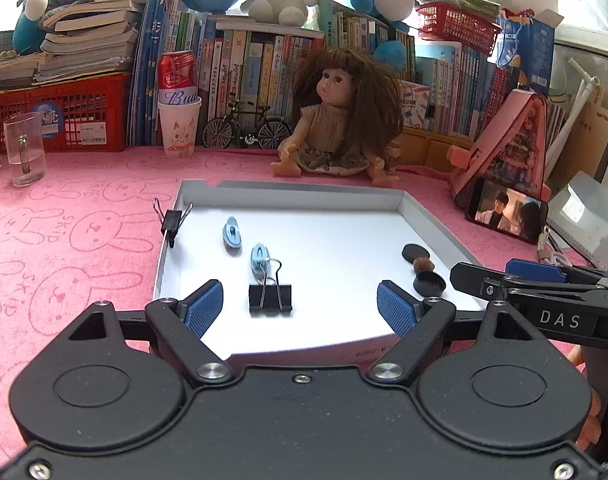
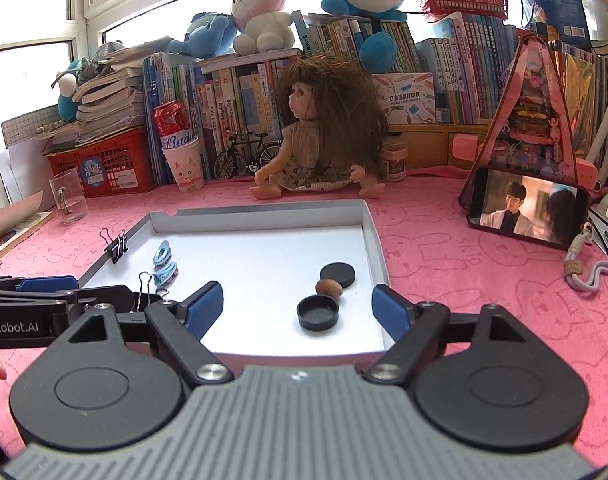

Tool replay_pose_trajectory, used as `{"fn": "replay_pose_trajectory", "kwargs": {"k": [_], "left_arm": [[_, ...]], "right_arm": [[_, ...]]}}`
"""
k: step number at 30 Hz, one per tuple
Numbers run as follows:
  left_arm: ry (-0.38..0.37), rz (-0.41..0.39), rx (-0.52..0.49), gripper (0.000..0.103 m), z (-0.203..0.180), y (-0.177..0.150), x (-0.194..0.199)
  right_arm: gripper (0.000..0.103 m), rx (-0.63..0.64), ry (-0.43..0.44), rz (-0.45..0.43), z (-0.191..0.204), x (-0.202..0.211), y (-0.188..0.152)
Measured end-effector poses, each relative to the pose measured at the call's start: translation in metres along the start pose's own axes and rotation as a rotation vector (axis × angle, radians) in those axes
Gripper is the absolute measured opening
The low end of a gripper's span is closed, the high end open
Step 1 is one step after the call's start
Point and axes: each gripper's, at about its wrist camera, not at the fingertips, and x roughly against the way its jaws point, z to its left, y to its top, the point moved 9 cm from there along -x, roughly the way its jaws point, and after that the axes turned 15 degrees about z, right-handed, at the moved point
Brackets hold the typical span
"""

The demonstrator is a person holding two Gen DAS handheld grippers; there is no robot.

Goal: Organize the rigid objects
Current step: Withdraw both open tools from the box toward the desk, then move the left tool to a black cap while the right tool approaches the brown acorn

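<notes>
**Both Tongs Hanging Wide Over the White Tray**

While the left gripper (image 1: 300,306) is hovering over the near edge of the white tray (image 1: 431,216), its blue pads are standing wide apart, gripping nothing. A black binder clip (image 1: 270,298) is lying just ahead of it, between the pads' lines, with two pale blue clips (image 1: 246,250) sitting farther ahead. Another binder clip (image 1: 171,222) is biting the tray's wall, ahead and to the left. The right gripper (image 2: 298,306) is likewise gaping, holding nothing; a black cap (image 2: 317,312) is resting just ahead between its pads, with a brown nut (image 2: 329,288) and a black disc (image 2: 337,275) lying just beyond.
</notes>
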Motion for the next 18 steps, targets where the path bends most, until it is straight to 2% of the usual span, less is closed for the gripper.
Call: {"fn": "replay_pose_trajectory", "kwargs": {"k": [10,18], "left_arm": [[0.028,0.048,-0.045,0.083,-0.007,-0.031,-0.002],[0.052,0.034,-0.088,0.083,-0.014,-0.041,0.001]], "right_arm": [[0.089,0.043,0.001,0.016,0.001,0.008,-0.029],[0.089,0.04,0.012,0.03,0.002,0.007,-0.043]]}}
